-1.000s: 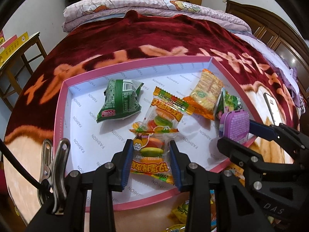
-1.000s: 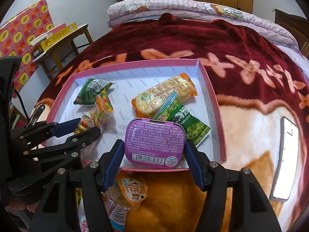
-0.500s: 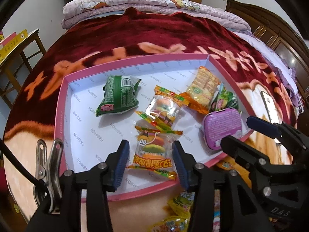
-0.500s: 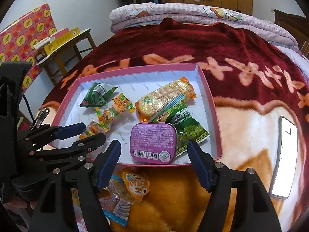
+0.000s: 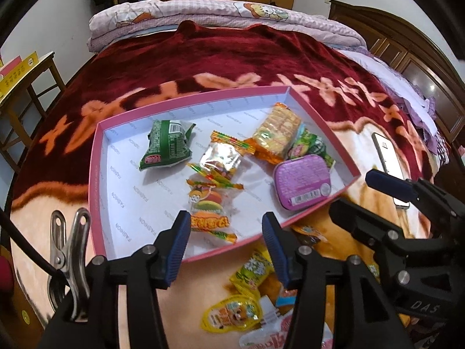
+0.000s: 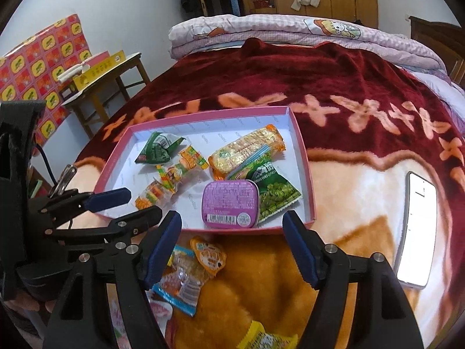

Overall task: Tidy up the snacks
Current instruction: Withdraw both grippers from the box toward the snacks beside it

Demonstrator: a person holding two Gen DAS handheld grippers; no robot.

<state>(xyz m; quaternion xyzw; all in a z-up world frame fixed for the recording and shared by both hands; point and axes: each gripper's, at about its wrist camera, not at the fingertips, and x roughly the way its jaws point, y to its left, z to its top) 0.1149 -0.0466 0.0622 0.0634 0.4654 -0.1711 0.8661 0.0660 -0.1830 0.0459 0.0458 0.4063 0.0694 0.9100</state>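
Observation:
A pink-rimmed white tray [image 5: 96, 174] [image 6: 305, 171] lies on the bed. In it are a purple tin [image 5: 302, 181] [image 6: 229, 200], two burger gummy packs [image 5: 210, 206] [image 6: 171, 174], a green pack [image 5: 167, 148], a cracker pack [image 5: 276, 136] and a green pea pack [image 6: 273, 195]. My left gripper [image 5: 226, 235] is open and empty, just short of the tray's near rim. My right gripper [image 6: 232, 238] is open and empty, near the tin. Loose snacks [image 5: 247, 296] [image 6: 191, 270] lie on the blanket before the tray.
A phone [image 6: 418, 229] [image 5: 389, 160] lies on the blanket right of the tray. A wooden stool [image 6: 107, 81] with yellow boxes stands left of the bed. Folded quilts [image 5: 221, 14] lie at the bed's far end.
Both grippers opened, let go of the gummy pack and the purple tin in the tray, and drew back toward me.

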